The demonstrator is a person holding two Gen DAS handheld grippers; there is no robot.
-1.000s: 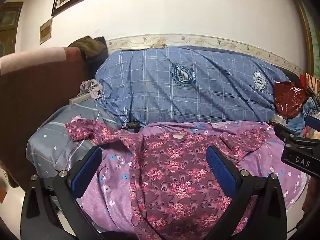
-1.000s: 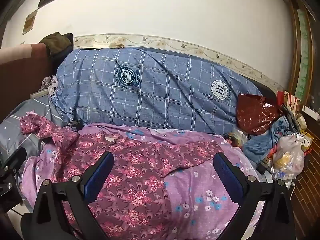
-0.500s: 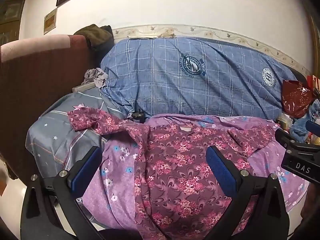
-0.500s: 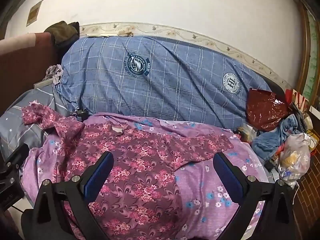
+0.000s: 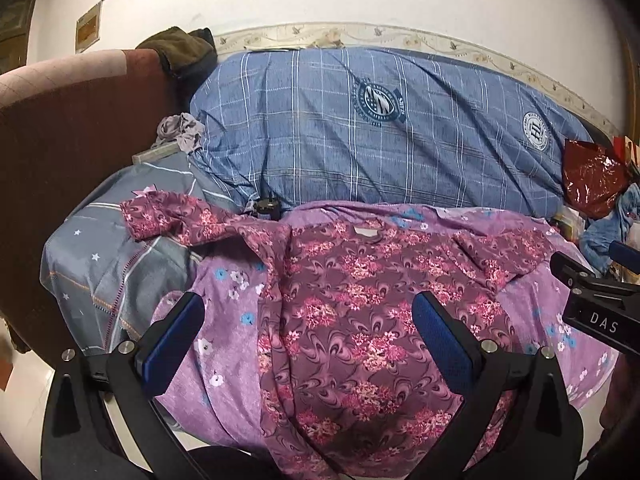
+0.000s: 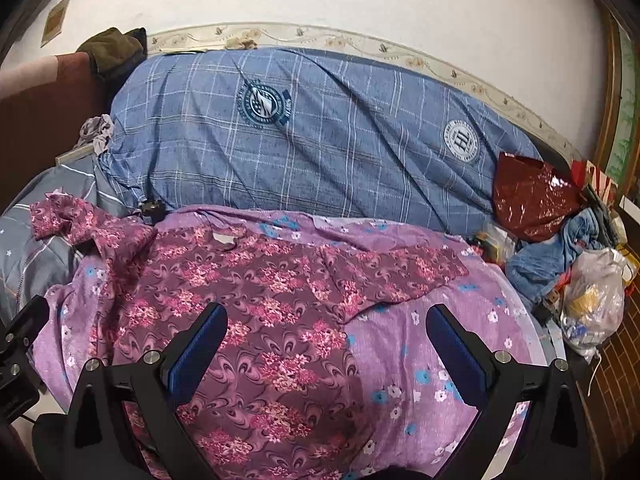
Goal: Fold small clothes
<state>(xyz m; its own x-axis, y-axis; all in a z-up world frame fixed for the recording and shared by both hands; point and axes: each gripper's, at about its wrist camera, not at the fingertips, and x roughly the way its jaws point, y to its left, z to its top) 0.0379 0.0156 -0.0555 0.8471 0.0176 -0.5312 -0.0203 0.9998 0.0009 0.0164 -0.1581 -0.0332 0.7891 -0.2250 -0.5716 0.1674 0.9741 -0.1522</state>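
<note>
over a lilac floral sheet (image 5: 224, 360), both grippers gape wide above the maroon top (image 5: 360, 320).

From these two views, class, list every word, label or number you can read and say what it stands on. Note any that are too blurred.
"DAS": white letters on the black body of the right gripper, seen from the left wrist.
"HL": middle of the white round badge on the blue quilt; its ring text is too small to read.
Dark crest on the quilt: lettering too blurred to read.
Neck label of the shirt: no text readable.
</note>
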